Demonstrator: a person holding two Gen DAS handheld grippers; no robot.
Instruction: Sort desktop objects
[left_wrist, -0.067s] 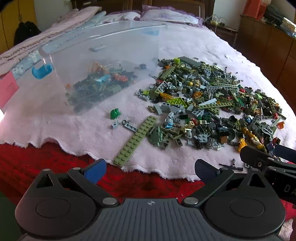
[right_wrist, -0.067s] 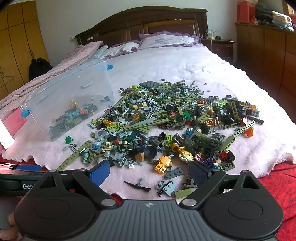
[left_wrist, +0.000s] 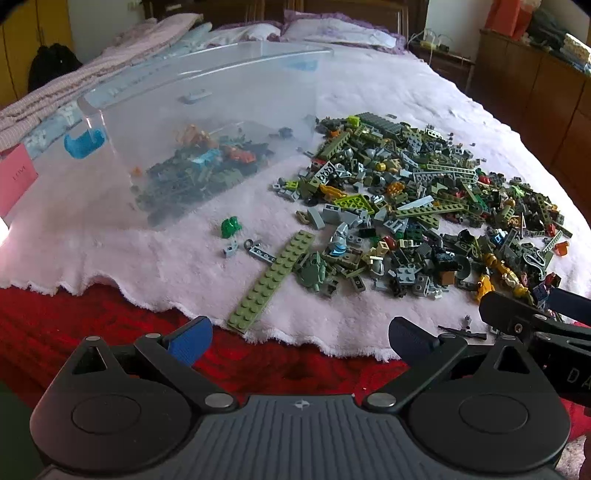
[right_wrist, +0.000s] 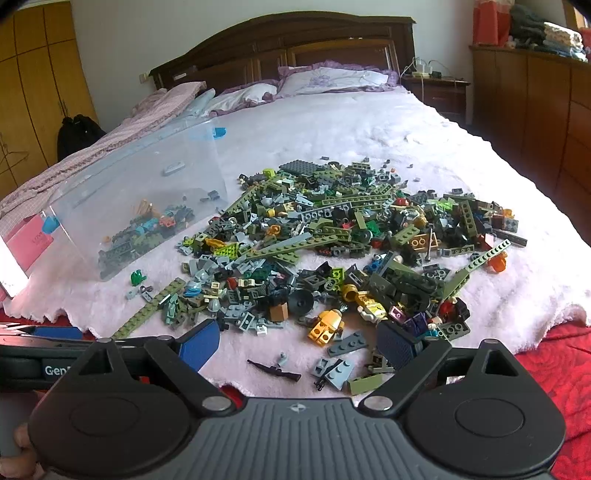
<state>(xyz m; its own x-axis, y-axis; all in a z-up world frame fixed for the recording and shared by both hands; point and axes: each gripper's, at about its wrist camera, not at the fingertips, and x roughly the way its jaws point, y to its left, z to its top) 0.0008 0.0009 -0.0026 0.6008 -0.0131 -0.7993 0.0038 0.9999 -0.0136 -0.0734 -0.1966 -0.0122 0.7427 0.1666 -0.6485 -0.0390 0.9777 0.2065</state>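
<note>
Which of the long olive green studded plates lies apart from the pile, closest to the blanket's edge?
The long olive plate at the pile's left fringe, its near end reaching the white blanket's edge.

Brick heap (left_wrist: 424, 206) beside seemingly part-filled bin (left_wrist: 207, 122)

Pile of bricks (right_wrist: 347, 251): hard moulded plastic, studded, mostly matt olive and grey, some pieces glossy. Storage bin (left_wrist: 207, 110): clear smooth plastic, slightly hazy, at 10 o'clock from the pile. White blanket (right_wrist: 369, 125): fleecy cloth, rough nap, scalloped hem. Red cover (left_wrist: 74, 317) beneath it: textured woven cloth. Headboard (right_wrist: 280, 44) at 12 o'clock: dark polished wood. Left gripper (left_wrist: 299, 338) and right gripper (right_wrist: 295, 341): matt black plastic bodies, ribbed centre, bright metal pivot pins, blue rubbery-looking fingertip pads (left_wrist: 188, 339).
</note>
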